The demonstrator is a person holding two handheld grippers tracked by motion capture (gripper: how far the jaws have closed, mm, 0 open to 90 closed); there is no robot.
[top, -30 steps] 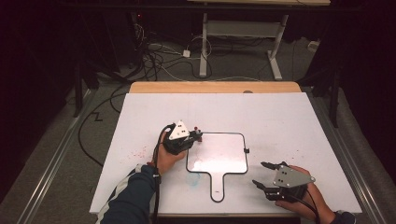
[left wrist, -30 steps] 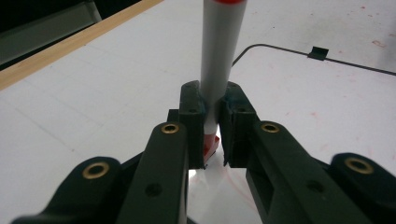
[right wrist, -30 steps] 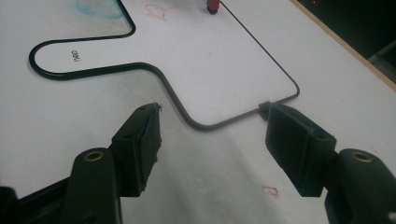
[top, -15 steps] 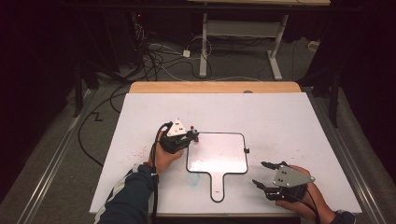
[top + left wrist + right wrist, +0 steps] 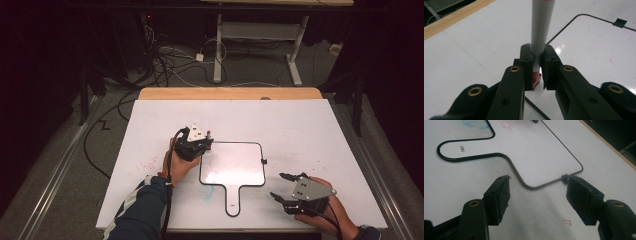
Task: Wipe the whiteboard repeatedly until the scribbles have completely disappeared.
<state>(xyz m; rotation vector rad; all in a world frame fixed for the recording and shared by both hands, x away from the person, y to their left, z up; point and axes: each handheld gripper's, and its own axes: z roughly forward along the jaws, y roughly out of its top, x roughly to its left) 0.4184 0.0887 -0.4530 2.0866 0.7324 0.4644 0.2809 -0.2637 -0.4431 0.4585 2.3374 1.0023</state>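
- The left tongs (image 5: 200, 144) are clamped tight on a white-barrelled marker with a red tip (image 5: 541, 30), held upright with the tip down at the upper left corner of the small white paddle-shaped whiteboard with a black rim (image 5: 235, 175).
- Compared with a second ago, the left hand (image 5: 180, 162) has drifted only slightly, nearer that corner; the marker has gone from hovering beside the board to standing at its edge, which I judge to be the run-up to writing.
- The board itself lies flat in the same spot on the white bench (image 5: 310, 125), handle toward the person.
- The right tongs (image 5: 537, 188) stand wide apart and empty, resting unmoved just right of the handle, perhaps ready to steady the board.
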